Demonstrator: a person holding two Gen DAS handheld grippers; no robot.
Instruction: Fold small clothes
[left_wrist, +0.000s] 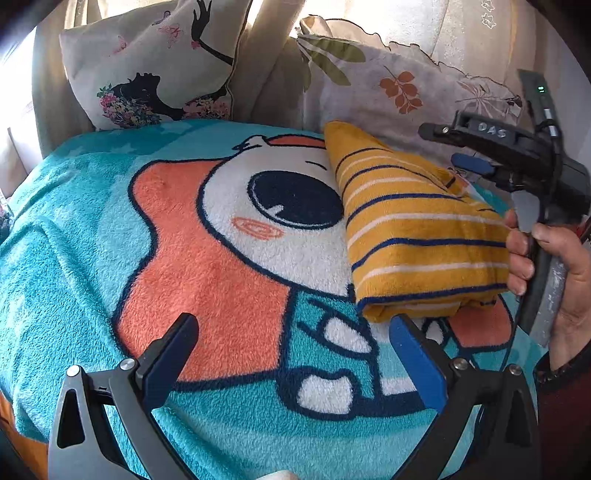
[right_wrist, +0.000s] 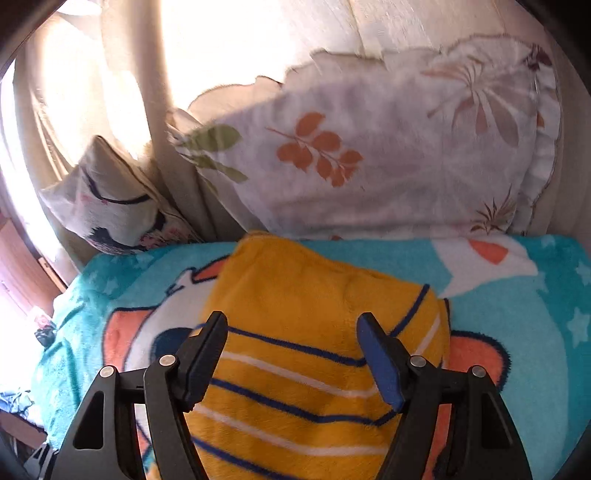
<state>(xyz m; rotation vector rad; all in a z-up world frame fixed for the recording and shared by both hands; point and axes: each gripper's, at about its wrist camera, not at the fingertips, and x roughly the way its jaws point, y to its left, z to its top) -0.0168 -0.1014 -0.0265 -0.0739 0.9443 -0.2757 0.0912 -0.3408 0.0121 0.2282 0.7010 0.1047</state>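
Note:
A folded yellow garment (left_wrist: 413, 225) with navy and white stripes lies on the cartoon blanket (left_wrist: 207, 258). It also fills the lower middle of the right wrist view (right_wrist: 295, 354). My left gripper (left_wrist: 291, 321) is open and empty, just above the blanket, near the garment's front corner. My right gripper (right_wrist: 291, 321) is open, its fingers spread over the garment without holding it. In the left wrist view it hangs to the right of the garment (left_wrist: 465, 147), held by a hand.
A silhouette-print cushion (left_wrist: 147, 62) and a leaf-print pillow (left_wrist: 399, 88) lean against the curtain behind the blanket. The leaf pillow (right_wrist: 369, 147) lies just beyond the garment. The blanket's left edge (right_wrist: 55, 332) drops off beside a window.

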